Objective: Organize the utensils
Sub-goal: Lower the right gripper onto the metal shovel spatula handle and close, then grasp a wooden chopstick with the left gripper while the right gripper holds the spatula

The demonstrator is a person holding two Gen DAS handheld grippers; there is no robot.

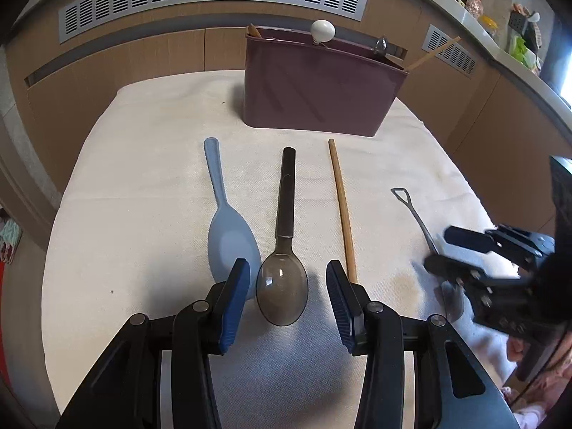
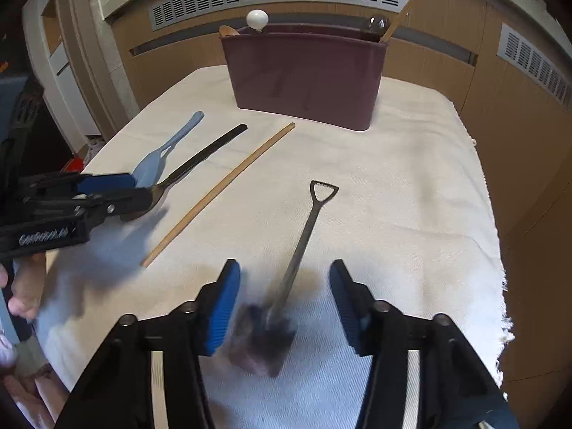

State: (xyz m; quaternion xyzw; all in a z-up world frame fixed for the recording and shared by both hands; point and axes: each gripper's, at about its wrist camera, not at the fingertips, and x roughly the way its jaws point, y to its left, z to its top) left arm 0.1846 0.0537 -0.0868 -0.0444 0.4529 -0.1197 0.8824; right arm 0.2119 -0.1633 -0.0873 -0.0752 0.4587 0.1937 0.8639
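On the white cloth point(image 1: 143, 186) lie a pale blue rice paddle point(image 1: 228, 243), a smoky dark spoon point(image 1: 287, 196), one wooden chopstick point(image 1: 341, 207) and a small metal shovel-shaped spoon point(image 2: 304, 236). My left gripper point(image 1: 287, 266) is open and straddles the dark spoon's bowl, with a gap on each side. In the right wrist view my right gripper point(image 2: 285, 268) is open around the shovel spoon's blurred head, its pads clear of it. Behind them stands a maroon utensil holder point(image 1: 321, 93) with several utensils in it.
A brown wall with vent grilles runs close behind the holder point(image 2: 304, 71). The cloth's edge drops off at the right point(image 2: 493, 236). A person's hand point(image 2: 25, 293) shows at the lower left behind the left gripper point(image 2: 118, 193). A cluttered counter point(image 1: 500, 25) is far right.
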